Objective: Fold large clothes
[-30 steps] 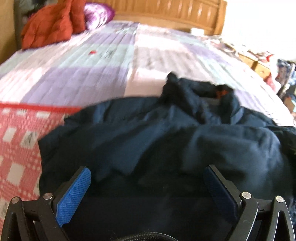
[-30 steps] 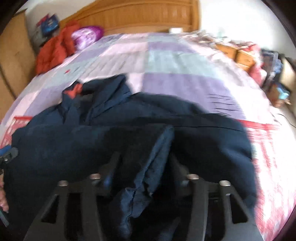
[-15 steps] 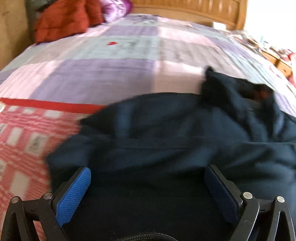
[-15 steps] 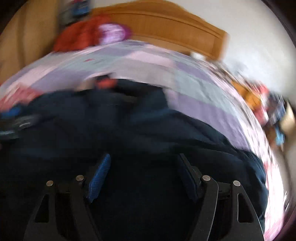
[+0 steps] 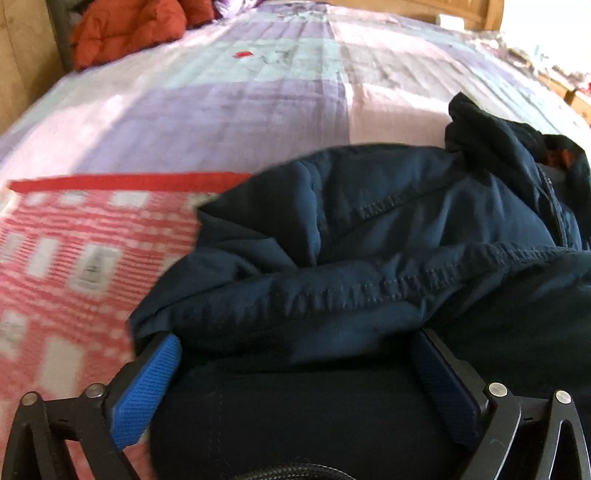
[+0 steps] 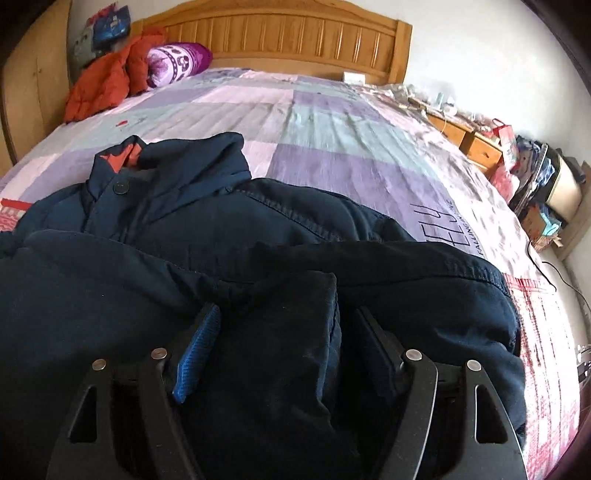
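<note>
A large navy jacket with an orange collar lining lies bunched on the bed; it also shows in the right wrist view. My left gripper is open, its blue pads wide apart, with the jacket's hem edge lying between and over the fingers. My right gripper is open, with a thick fold of the jacket's fabric lying between its fingers. The fingertips of both grippers are partly hidden under cloth.
The bed has a purple, pink and mint patchwork quilt and a red-and-white blanket at the near edge. A red jacket and purple pillow lie by the wooden headboard. Cluttered furniture stands right of the bed.
My right gripper let go of the fold it pinched a second ago and now stands open. My left gripper stayed open and moved in under the jacket's hem edge.
</note>
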Demonstrator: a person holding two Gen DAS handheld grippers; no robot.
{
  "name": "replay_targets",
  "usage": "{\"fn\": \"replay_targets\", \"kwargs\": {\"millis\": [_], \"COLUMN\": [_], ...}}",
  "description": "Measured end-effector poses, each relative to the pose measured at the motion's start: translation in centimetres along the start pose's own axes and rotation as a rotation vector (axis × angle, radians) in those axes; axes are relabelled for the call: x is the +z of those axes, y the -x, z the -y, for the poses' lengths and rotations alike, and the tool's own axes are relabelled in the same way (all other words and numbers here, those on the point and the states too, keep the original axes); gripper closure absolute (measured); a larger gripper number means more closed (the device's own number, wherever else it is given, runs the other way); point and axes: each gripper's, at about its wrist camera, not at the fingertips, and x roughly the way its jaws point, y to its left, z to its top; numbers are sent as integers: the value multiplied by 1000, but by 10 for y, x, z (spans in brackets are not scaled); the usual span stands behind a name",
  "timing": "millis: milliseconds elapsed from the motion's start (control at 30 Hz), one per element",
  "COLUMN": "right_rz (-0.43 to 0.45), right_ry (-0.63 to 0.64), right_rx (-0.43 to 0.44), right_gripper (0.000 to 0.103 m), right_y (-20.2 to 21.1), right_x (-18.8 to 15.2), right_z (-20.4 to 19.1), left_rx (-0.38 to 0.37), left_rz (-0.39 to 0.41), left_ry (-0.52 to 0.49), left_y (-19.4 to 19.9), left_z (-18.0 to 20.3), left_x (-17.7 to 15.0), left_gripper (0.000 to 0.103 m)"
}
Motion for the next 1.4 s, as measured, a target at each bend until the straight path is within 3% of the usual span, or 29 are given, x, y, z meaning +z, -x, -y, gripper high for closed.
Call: {"fn": "replay_targets", "kwargs": {"millis": [33,100,167,267,333,400,567,633,667,733,867,967,1100,1200,1267,1333,1400], "right_rz": [5,107,215,231,174,132,80,78,62,-4,21,-8,-121,-123,-99,-78,-70], "right_ry": [11,35,62,142,191,247,88,106,88,-53,152,130,137,119,100,104,195], "right_rx": [-22,-51,8,102,134,93,60,1,-39,61,-43,13,43,24,42,93,127], "right_gripper": [26,26,26,26,26,26,27,27,17,16,16,16,16,16,16,16,16], "right_y": [10,51,96,122,118,107,85,87,86,82,101,119,129,151,169,181,186], "right_x": [3,-3,-17,-40,-56,-68,-82,-85,-85,-89,-99,-116,-153,-172,-180,-182,-185], "right_z": [-2,-12,-31,-76,-107,-119,-42,-26,-17,15,-10,-16,-18,-8,-14,-32,-61], "left_rx": [6,-85,-147,-235,-227,-205,-221,-152,-85,-99,-64,-104,-82,-68,-113,-167,-158], "left_rz": [42,185,239,186,148,151,124,97,78,33,7,5,-47,-60,-49,-41,-48], "left_ry": [-8,-42,-89,-140,-161,-165,-62,-49,-37,27,-61,-72,-71,-29,-3,-36,-130], "left_y": [16,65,93,98,87,81,72,66,61,55,66,76,85,101,116,131,137], "left_z": [3,16,36,75,90,89,34,10,-3,-25,-11,-1,-2,-7,1,28,59], "left_x": [-3,-18,-35,-63,-77,-84,-83,-87,-92,-99,-111,-119,-147,-156,-163,-173,-186], "left_gripper": [3,3,2,2,2,0,0,0,0,0,0,0,0,1,1,1,1]}}
